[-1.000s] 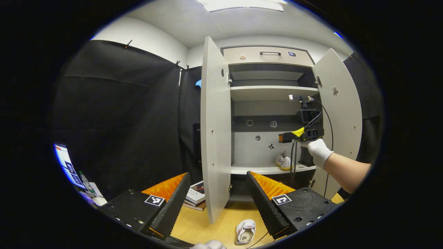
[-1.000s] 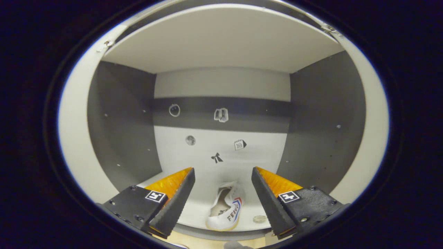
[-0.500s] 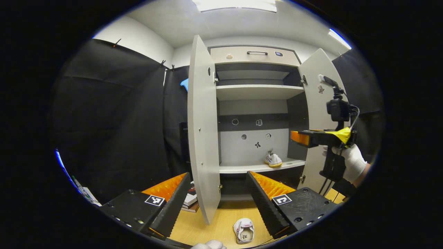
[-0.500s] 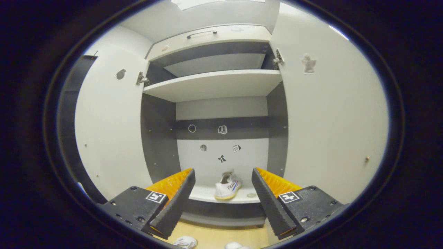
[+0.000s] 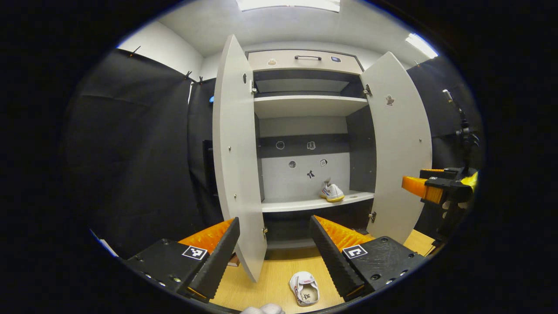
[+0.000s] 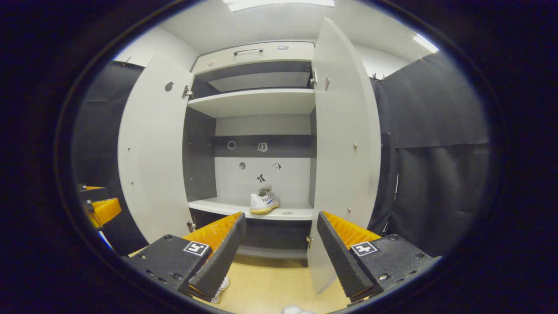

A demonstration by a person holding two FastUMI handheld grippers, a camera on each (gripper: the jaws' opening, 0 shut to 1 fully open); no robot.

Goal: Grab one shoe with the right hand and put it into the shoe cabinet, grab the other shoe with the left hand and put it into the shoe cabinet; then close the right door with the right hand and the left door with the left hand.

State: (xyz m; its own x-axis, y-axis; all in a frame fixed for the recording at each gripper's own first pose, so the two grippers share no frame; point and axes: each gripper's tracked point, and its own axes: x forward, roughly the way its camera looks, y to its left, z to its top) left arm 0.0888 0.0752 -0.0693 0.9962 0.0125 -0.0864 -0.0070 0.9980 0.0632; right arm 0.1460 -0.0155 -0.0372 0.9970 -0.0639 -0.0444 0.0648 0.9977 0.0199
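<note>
The shoe cabinet [image 5: 307, 69] is seen with both doors swung wide. In the left gripper view the left door [image 5: 235, 148] stands at about 10 o'clock from the picture's centre and the right door [image 5: 401, 144] at about 3 o'clock. One white shoe [image 5: 332, 192] is placed on the lower shelf [image 5: 296, 204], toward the right side of the compartment, upright on its sole. In the right gripper view the same shoe [image 6: 263, 201] is seen just above the gap between the jaws.

The second shoe [image 5: 305, 288] lies on the wooden surface [image 5: 270, 283] in front of the cabinet, at 6 o'clock in the left gripper view, with its opening turned up. It is located between the jaws of the left gripper [image 5: 274, 257], but nothing is touched by them.

The jaws of the left gripper are held apart and nothing is grasped. The jaws of the right gripper [image 6: 281, 250] are also released and empty. The right gripper [image 5: 420, 187] is also seen at 3 o'clock in the left gripper view, apart from the right door.
</note>
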